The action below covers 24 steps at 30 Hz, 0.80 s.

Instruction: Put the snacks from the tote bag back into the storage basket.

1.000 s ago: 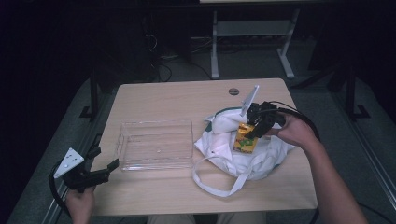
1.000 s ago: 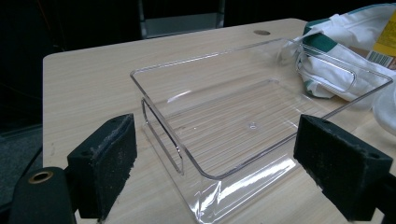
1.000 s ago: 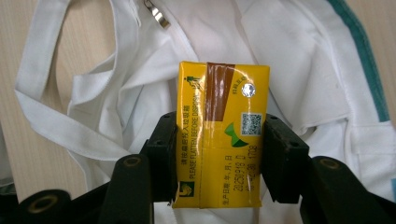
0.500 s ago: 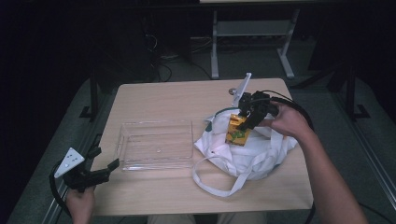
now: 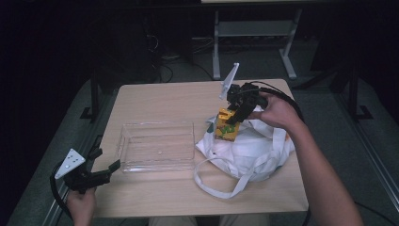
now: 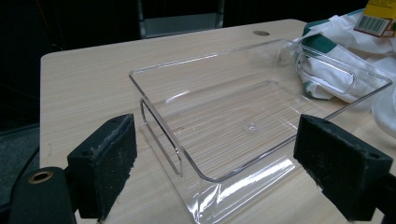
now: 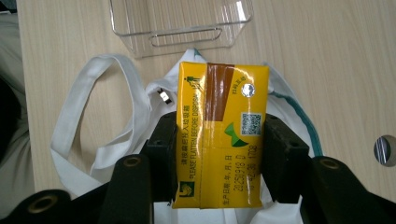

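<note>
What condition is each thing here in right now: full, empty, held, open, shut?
Clear tray: empty, flat on the table.
Yellow drink carton: clamped between the right tool's jaws, lifted above the bag.
White cloth bag: lying slumped on the table, handles loose.
Left tool: open, holding nothing, facing the tray's near end.
Right tool: shut on the carton.

A pale wood-grain surface [image 5: 155, 101] carries a clear plastic tray [image 6: 243, 126], lying just ahead of the left jaws, and a white cloth bag [image 7: 116, 135] spread beneath the right jaws; a round, possibly metal, plug [image 6: 260, 33] sits far beyond.
</note>
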Available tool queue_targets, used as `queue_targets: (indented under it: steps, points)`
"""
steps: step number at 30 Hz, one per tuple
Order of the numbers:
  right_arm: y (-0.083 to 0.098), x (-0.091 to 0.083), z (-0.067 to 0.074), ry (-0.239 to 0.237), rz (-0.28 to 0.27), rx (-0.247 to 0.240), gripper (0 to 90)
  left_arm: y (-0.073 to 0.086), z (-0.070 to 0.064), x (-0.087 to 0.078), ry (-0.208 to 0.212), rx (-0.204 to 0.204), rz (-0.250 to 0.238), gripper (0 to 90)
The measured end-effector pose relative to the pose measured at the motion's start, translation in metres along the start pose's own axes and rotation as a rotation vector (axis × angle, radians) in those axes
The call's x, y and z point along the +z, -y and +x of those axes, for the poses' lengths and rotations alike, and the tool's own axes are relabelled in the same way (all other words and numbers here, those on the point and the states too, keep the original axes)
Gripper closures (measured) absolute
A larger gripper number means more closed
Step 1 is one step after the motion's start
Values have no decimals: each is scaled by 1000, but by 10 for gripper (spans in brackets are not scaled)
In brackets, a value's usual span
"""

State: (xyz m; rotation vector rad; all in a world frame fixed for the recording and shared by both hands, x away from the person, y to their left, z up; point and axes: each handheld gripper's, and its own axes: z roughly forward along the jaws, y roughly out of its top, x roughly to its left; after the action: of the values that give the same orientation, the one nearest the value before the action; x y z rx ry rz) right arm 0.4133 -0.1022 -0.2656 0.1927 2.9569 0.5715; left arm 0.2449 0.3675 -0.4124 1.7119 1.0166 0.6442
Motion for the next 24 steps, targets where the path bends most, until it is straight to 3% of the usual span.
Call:
queue_targets:
  steps: [12,24]
  points:
    - [-35,5,-4,-19,-9,-57,527,0,0,-1,-5,-8,-8,128]
    - [-60,10,-9,-34,-21,-79,527,1,0,-2,-8,2,0,128]
